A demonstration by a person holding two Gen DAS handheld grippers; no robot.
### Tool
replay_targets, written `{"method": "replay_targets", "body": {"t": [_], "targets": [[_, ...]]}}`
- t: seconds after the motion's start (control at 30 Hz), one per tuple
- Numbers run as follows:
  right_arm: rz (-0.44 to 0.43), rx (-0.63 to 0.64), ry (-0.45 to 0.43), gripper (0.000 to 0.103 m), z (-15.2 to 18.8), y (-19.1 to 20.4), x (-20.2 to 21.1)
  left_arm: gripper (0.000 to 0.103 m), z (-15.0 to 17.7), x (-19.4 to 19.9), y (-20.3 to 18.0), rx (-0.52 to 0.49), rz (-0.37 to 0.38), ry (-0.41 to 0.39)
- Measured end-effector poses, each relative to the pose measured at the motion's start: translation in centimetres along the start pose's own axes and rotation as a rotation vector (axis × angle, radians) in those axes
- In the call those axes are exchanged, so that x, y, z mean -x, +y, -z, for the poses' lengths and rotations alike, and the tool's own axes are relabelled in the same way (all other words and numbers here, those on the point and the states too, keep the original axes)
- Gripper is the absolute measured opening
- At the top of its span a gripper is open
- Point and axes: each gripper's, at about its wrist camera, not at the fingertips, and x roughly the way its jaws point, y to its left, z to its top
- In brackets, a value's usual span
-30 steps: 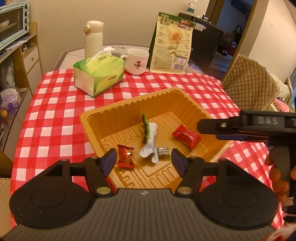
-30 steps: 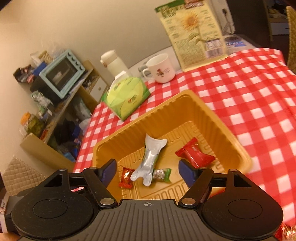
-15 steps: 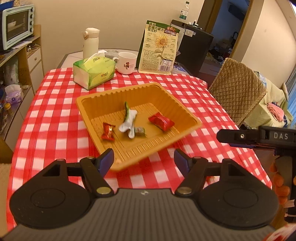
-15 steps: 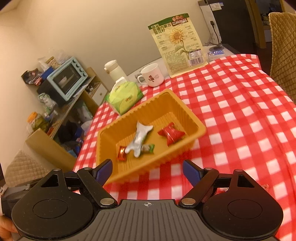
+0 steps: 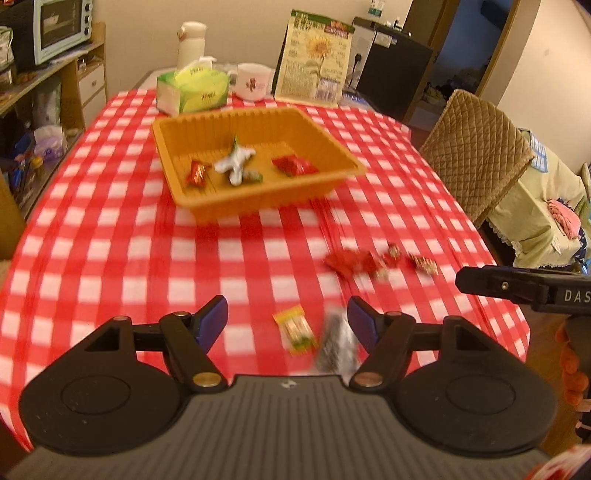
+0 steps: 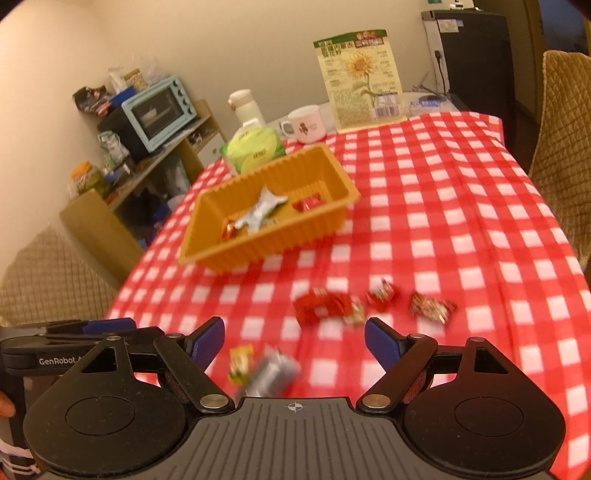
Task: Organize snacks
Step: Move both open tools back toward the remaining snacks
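Note:
An orange tray (image 5: 258,199) stands mid-table on the red checked cloth. It holds a silver wrapper (image 5: 234,164), a red candy (image 5: 197,173) and a red packet (image 5: 293,166). Nearer me lie loose snacks: red packets (image 5: 349,260), a small candy (image 5: 424,264), a yellow packet (image 5: 295,330) and a dark silvery packet (image 5: 336,345). My left gripper (image 5: 288,319) hangs open above the yellow packet, holding nothing. My right gripper (image 6: 294,341) is open and empty too, over the silvery packet (image 6: 271,373), with the red snacks (image 6: 321,308) just beyond and the tray (image 6: 266,236) further back. The picture is blurred.
At the far end stand a green tissue box (image 5: 192,92), a white mug (image 5: 251,81), a white flask (image 5: 190,44) and a sunflower seed bag (image 5: 316,66). A quilted chair (image 5: 476,147) stands at the right. Shelves with a toaster oven (image 5: 59,29) stand at the left.
Both grippers have drawn back from over the tray toward the table's near edge. The tray now looks smaller, and loose snacks have come into view beneath the open jaws.

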Motion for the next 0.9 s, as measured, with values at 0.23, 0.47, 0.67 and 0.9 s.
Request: {"method": "replay_targets", "body": {"t": [0.23, 0.47, 0.67, 0.9], "targets": [[0.009, 0.018, 0.04, 0.083, 3.4, -2.4, 2.2, 0.069, 3.9, 0.5, -3.0, 0.014, 0.003, 0.028], [0.051, 0.054, 0.048, 0.083, 5.7, -4.4, 3.4, 0.069, 6.3, 0.2, -5.7, -0.015, 0.012, 0.037], [0.082, 0.061, 0.057, 0.083, 7.1, -5.8, 3.5, 0.068, 7.5, -0.9, -7.2, -0.057, 0.009, 0.046], [0.115, 0.047, 0.068, 0.083, 7.8, -7.1, 3.5, 0.067, 7.9, -2.8, -7.7, -0.096, 0.015, 0.076]]}}
